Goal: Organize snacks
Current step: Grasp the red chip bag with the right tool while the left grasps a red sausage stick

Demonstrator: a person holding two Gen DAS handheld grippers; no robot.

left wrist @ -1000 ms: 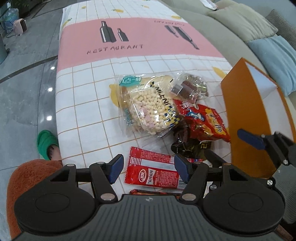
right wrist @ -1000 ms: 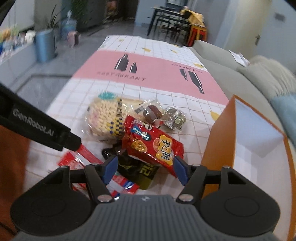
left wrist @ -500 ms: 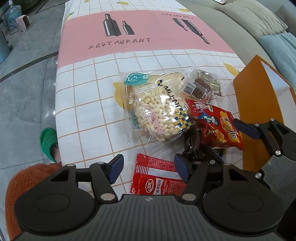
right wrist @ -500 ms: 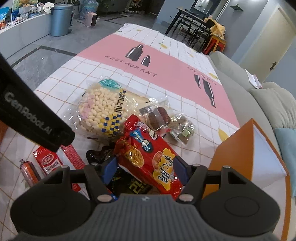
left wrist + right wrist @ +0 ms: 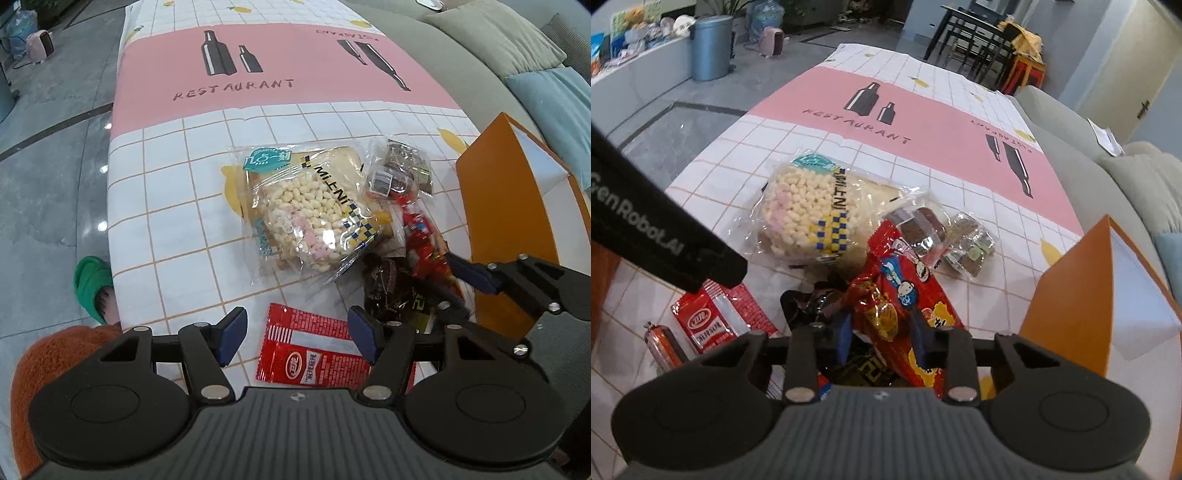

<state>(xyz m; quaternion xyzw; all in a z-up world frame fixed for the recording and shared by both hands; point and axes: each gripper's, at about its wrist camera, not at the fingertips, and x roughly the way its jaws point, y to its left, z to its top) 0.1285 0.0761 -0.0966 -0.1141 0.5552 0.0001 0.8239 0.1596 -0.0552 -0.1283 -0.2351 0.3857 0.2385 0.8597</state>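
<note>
Left wrist view: the left tongs [image 5: 297, 334] sit at the lower centre, pitched steeply down, blue pads spread wide with nothing gripped — a flat red sachet [image 5: 314, 360] lies on the tabletop [image 5: 162, 206] between and below them. The right tongs [image 5: 452, 267] reach in from the right edge, closing on the red snack bag [image 5: 421, 236]. A checked cloth with a pink band covers the tabletop; grey floor at left, a sofa [image 5: 461, 70] at upper right. The puffed-snack bag [image 5: 310, 210] lies at centre, an orange box [image 5: 513, 221] at right.

Right wrist view: the right tongs [image 5: 882, 334] point down at lower centre, jaws closing, pads pressing the crumpled red snack bag [image 5: 905, 295], which rests over a dark wrapper [image 5: 809, 302]. The orange box [image 5: 1071, 295] stands open at right. A clear pack of brown cakes [image 5: 919, 225] lies just above — the left tool's black body crosses the left edge.
</note>
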